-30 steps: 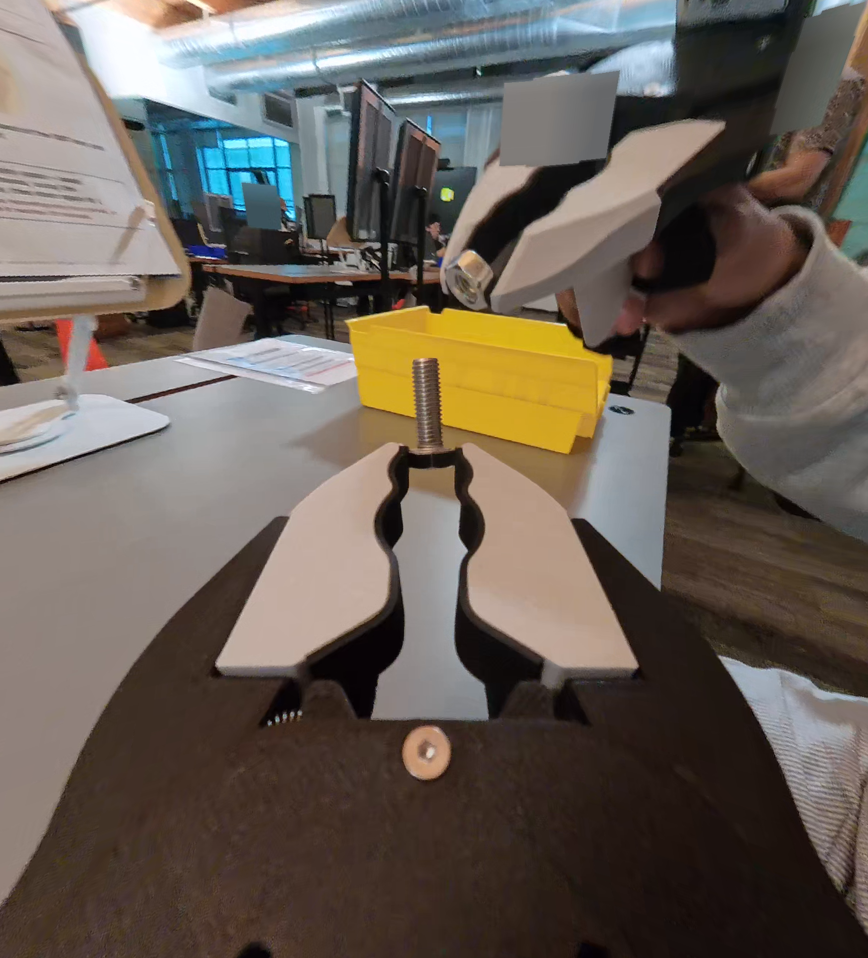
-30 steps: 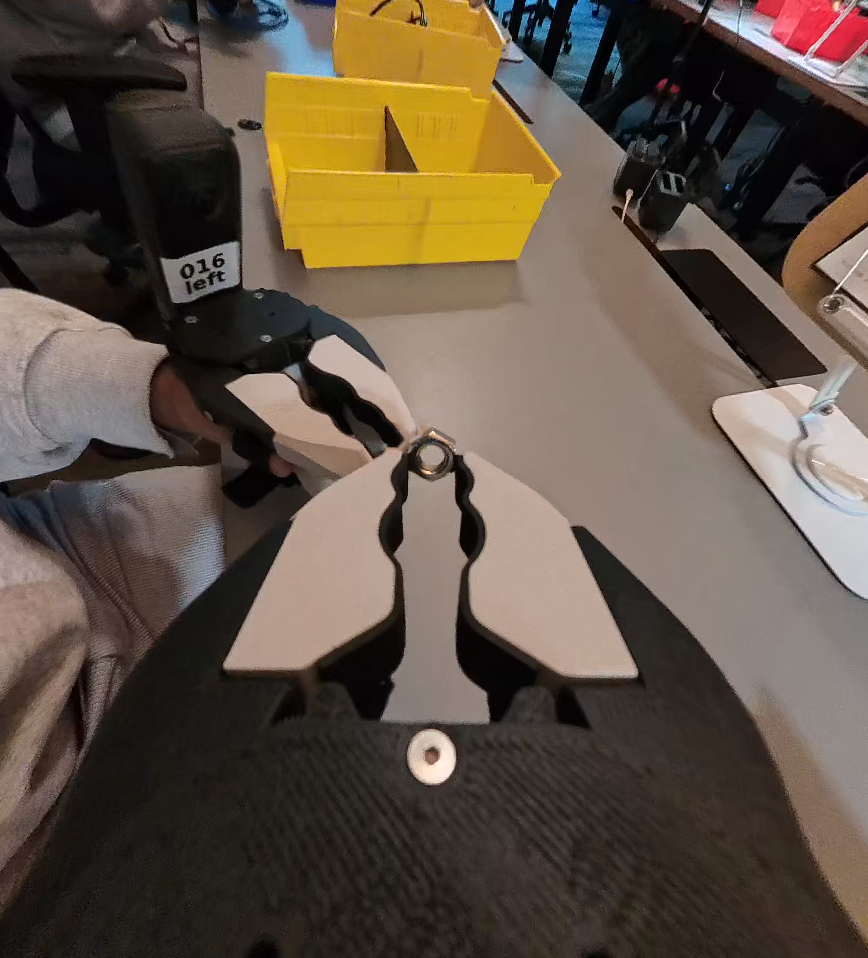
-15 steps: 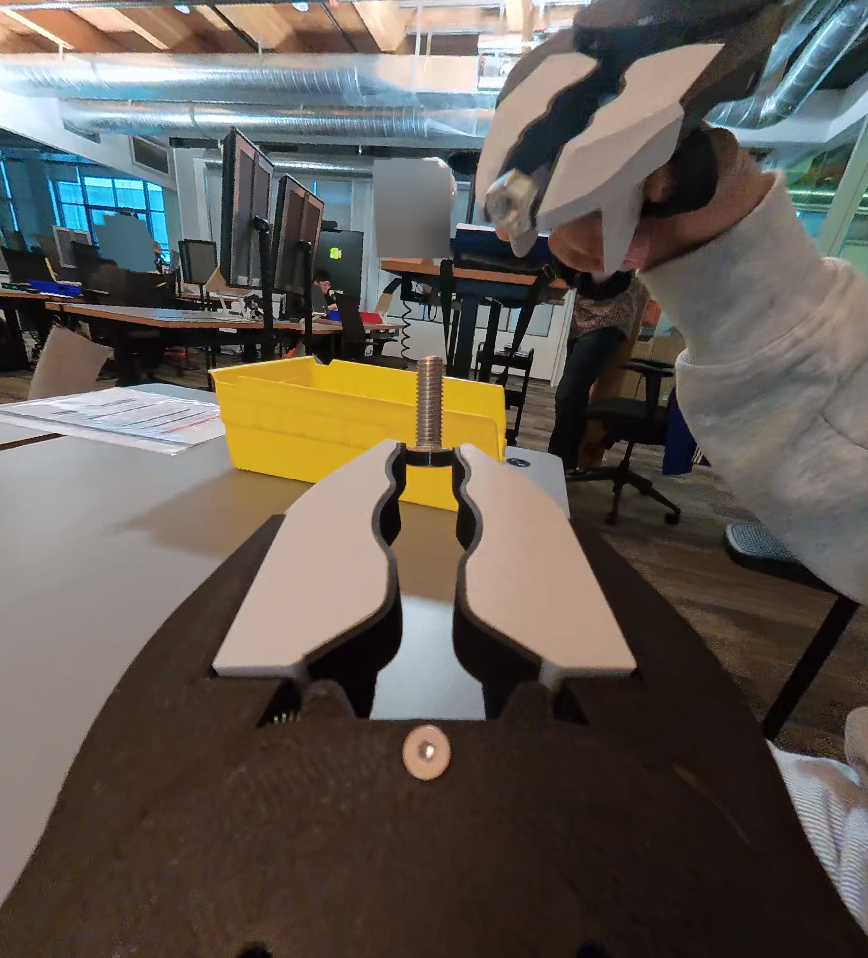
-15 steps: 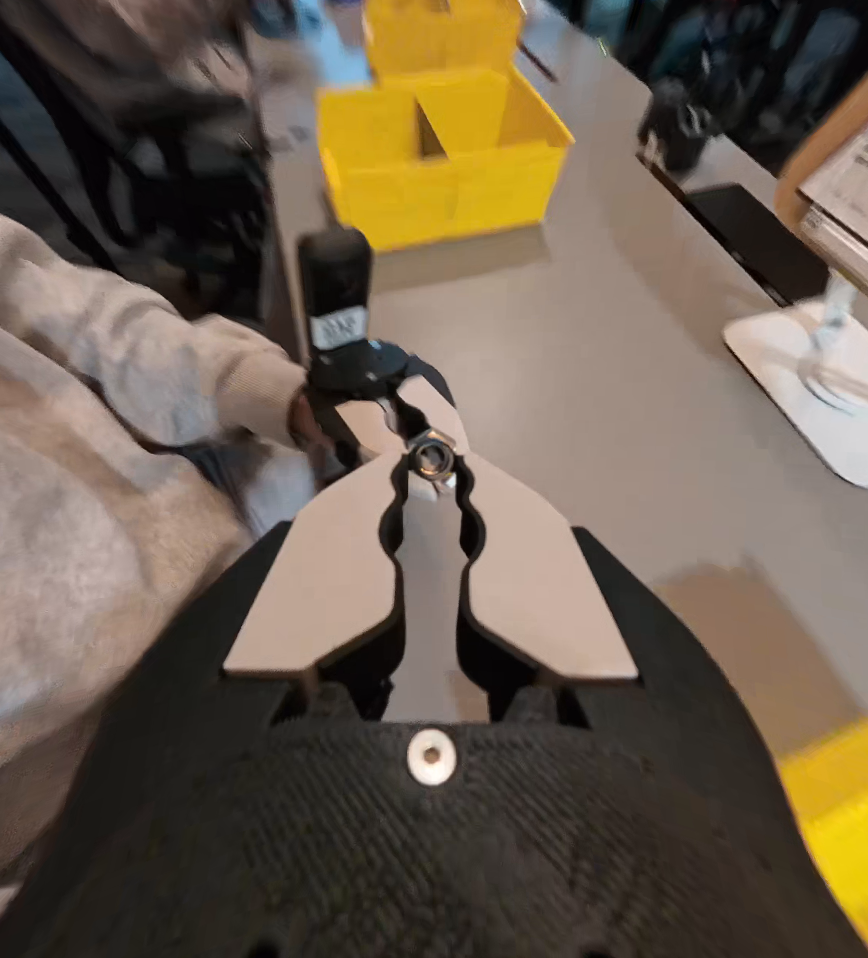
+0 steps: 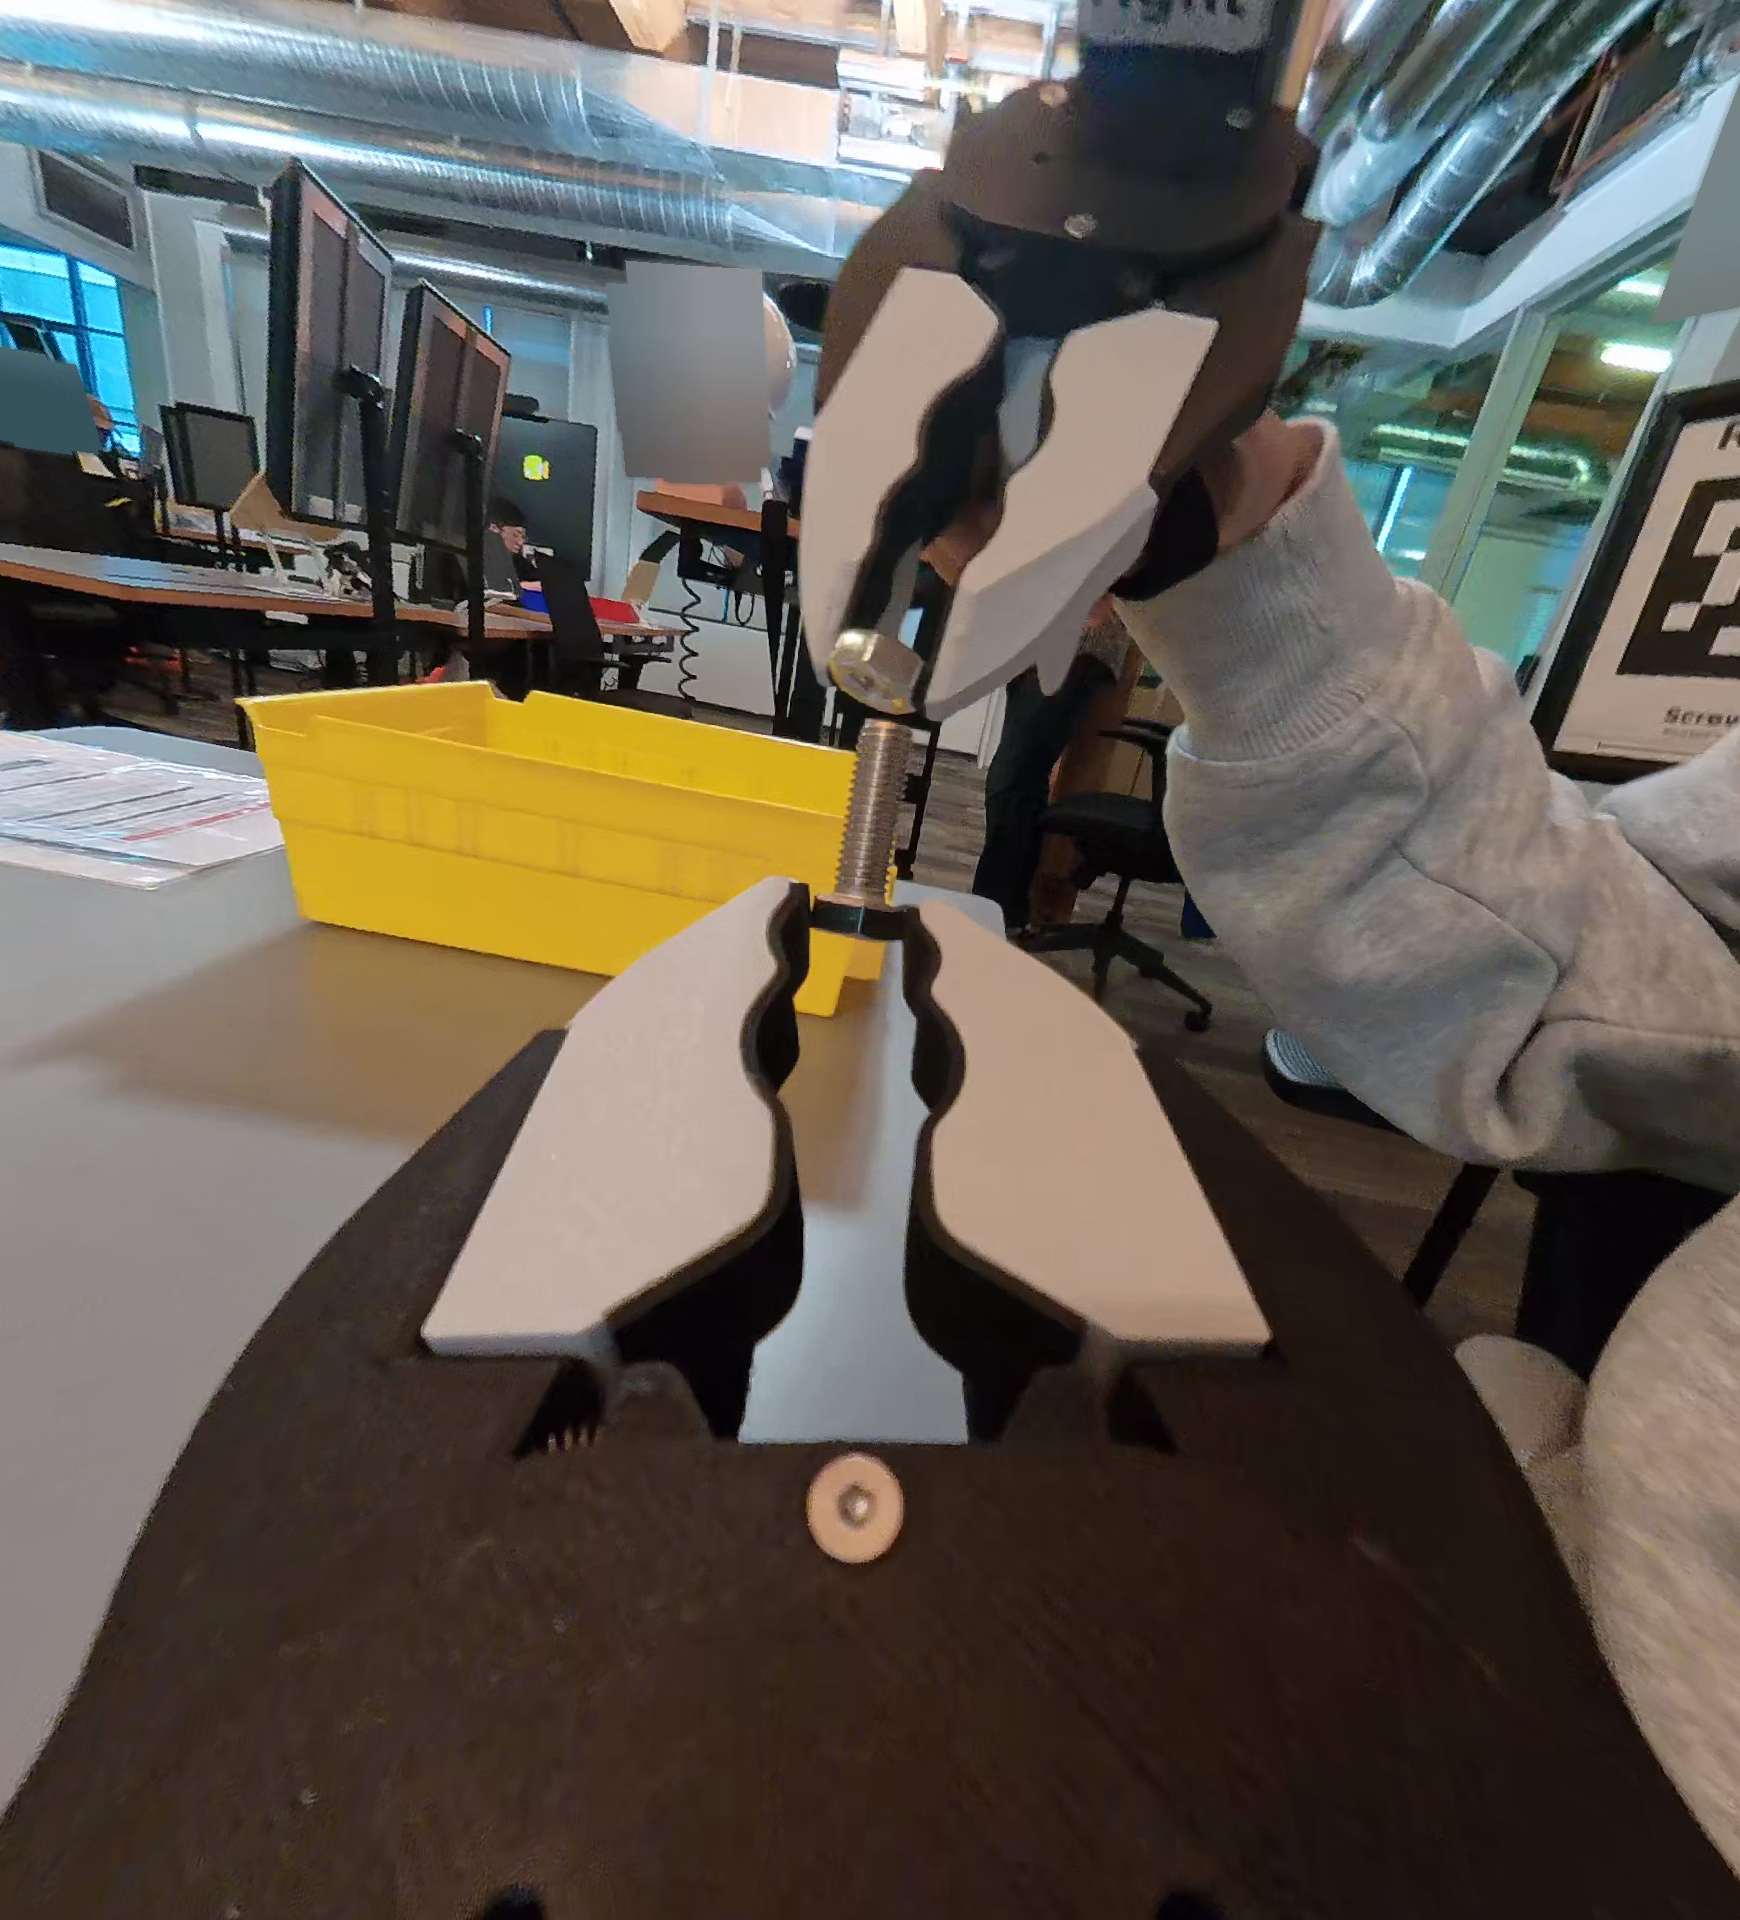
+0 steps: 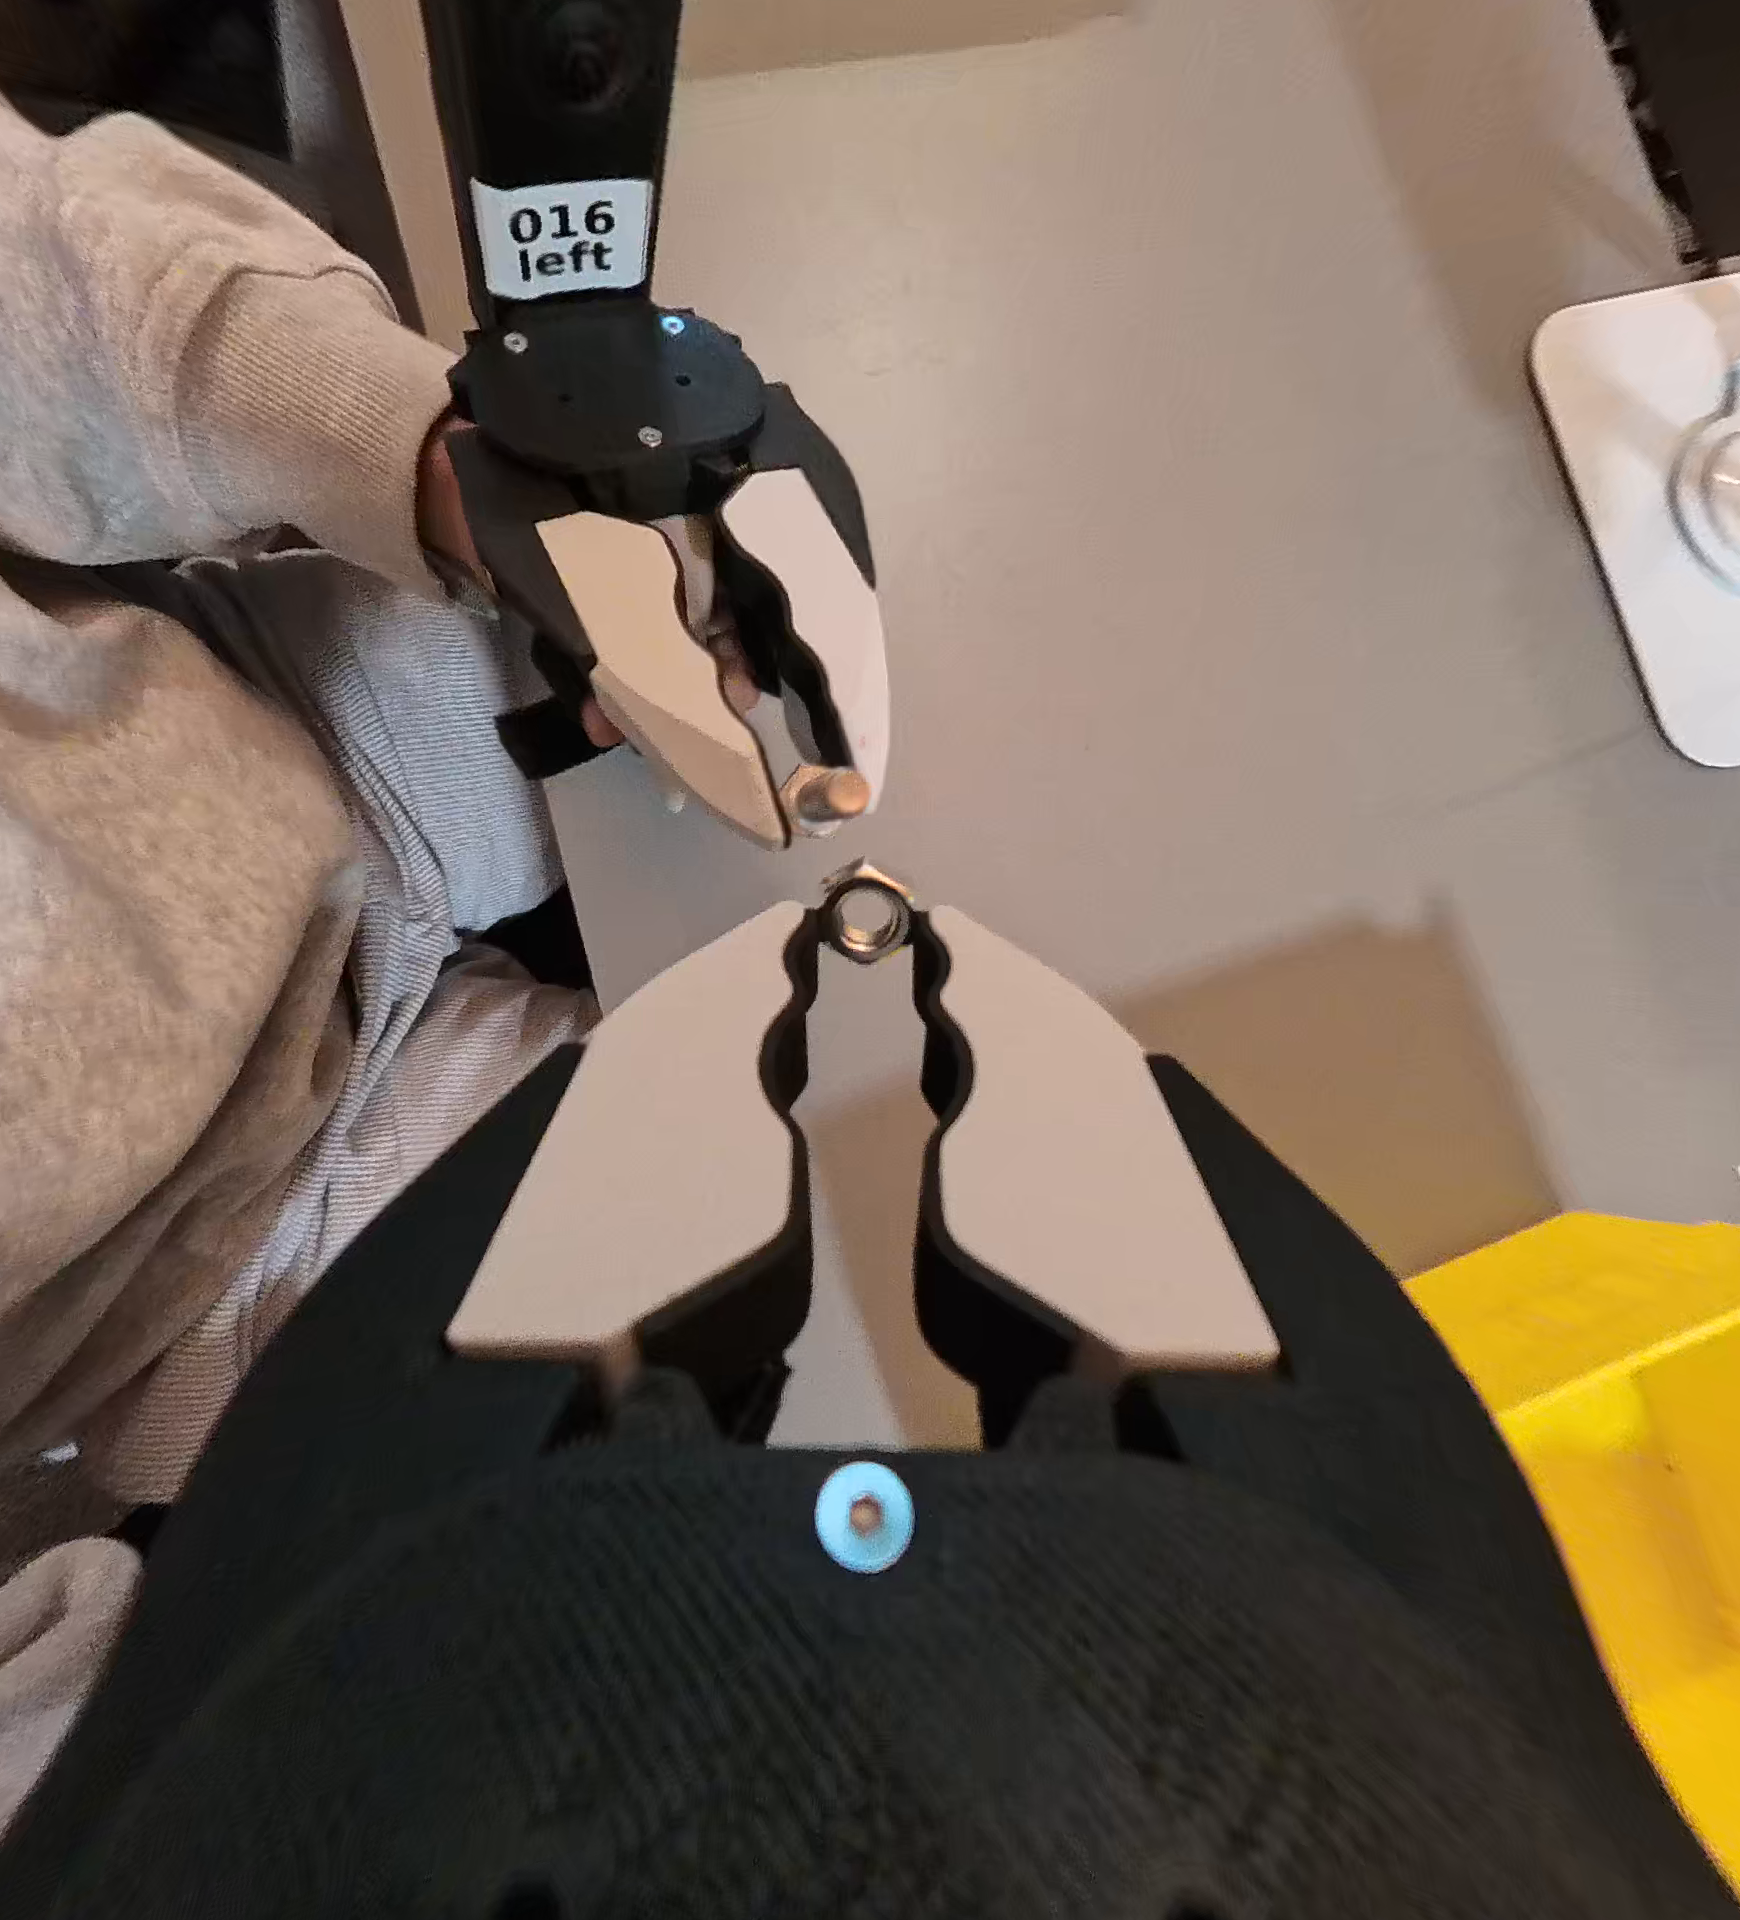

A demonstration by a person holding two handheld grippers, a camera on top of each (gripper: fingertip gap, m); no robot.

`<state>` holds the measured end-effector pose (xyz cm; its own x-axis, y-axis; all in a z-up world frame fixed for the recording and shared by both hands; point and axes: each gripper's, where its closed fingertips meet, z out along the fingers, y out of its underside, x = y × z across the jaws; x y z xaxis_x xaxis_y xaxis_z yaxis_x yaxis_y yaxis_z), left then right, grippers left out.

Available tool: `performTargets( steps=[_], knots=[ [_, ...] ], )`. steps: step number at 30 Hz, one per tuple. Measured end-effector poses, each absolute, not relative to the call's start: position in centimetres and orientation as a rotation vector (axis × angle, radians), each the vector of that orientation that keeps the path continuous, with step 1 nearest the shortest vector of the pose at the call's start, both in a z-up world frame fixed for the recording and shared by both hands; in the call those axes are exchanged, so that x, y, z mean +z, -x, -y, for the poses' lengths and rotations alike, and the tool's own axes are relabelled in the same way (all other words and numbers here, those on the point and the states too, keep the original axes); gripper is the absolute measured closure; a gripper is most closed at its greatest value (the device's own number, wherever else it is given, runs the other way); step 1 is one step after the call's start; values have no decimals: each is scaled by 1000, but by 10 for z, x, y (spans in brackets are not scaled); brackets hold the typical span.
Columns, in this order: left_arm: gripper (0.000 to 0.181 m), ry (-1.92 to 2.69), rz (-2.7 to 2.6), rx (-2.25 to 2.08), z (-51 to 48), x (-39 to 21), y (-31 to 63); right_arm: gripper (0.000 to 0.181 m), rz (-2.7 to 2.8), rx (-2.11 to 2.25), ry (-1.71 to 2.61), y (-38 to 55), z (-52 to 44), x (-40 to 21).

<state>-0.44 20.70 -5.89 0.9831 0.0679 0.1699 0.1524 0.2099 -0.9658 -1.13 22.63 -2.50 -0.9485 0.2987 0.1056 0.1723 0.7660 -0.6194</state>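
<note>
Hovering nut [image 5: 874,672] just above bolt [image 5: 872,821]

Yellow bin [image 5: 533,821] rests on grey table [image 5: 118,1091]; laminated sheet [image 5: 76,800] lies beside it; monitors [image 5: 378,353] stand behind.

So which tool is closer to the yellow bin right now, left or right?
Left. The left tool, shut on an upright bolt, sits just in front of the yellow bin. The right tool hangs higher, holding a nut above the bolt.
</note>
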Motion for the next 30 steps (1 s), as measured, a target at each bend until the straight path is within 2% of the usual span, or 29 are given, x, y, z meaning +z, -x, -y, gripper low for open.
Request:
performTargets(
  steps=[1, 14, 30],
  knots=[
    [162, 1372, 186, -45, -205, -60, 2, 164, 2779, 936, 355, 11, -224, -27],
    [162, 1306, 324, 38, -154, -55, 9, 164, 2900, 923, 25, 2, -163, -32],
    [162, 1390, 295, 128, -149, -65, -2, 164, 2959, 867, -84, -2, -144, -38]
  ],
)
